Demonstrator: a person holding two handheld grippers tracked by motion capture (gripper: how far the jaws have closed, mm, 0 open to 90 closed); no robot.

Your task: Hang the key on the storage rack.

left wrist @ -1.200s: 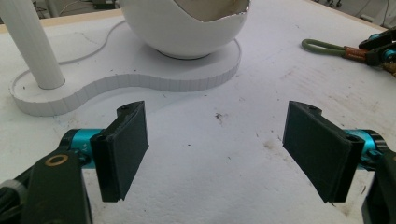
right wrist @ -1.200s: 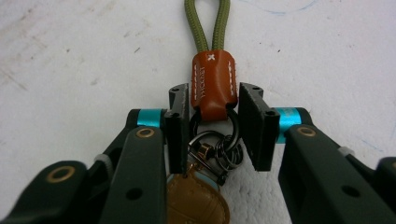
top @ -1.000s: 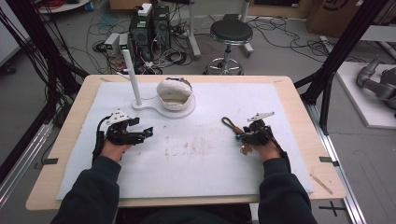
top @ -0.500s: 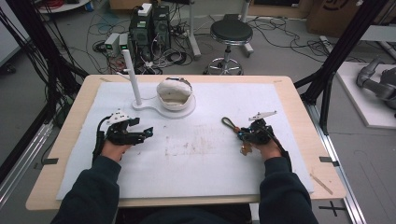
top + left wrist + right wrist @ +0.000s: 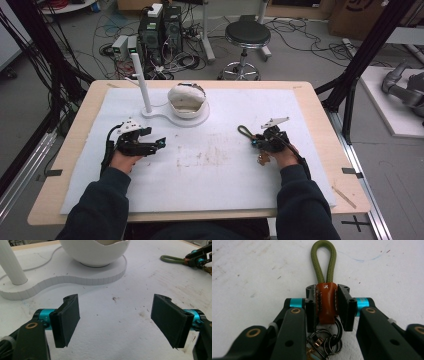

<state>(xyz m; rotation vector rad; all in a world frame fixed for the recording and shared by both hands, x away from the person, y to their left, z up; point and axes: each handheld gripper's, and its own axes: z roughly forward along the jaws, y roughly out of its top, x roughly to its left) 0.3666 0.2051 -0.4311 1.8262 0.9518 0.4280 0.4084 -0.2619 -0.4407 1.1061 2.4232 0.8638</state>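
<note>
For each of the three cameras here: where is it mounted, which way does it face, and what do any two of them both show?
High view: above the person's side, looking forward and down on the table; both forearms, left gripper, right gripper.
Left gripper view: on the left gripper, jaws apart, facing the white bowl.
Right gripper view: on the right gripper, jaws clamping the keychain.
Shared: high and left gripper views both show the bowl and keychain.
</note>
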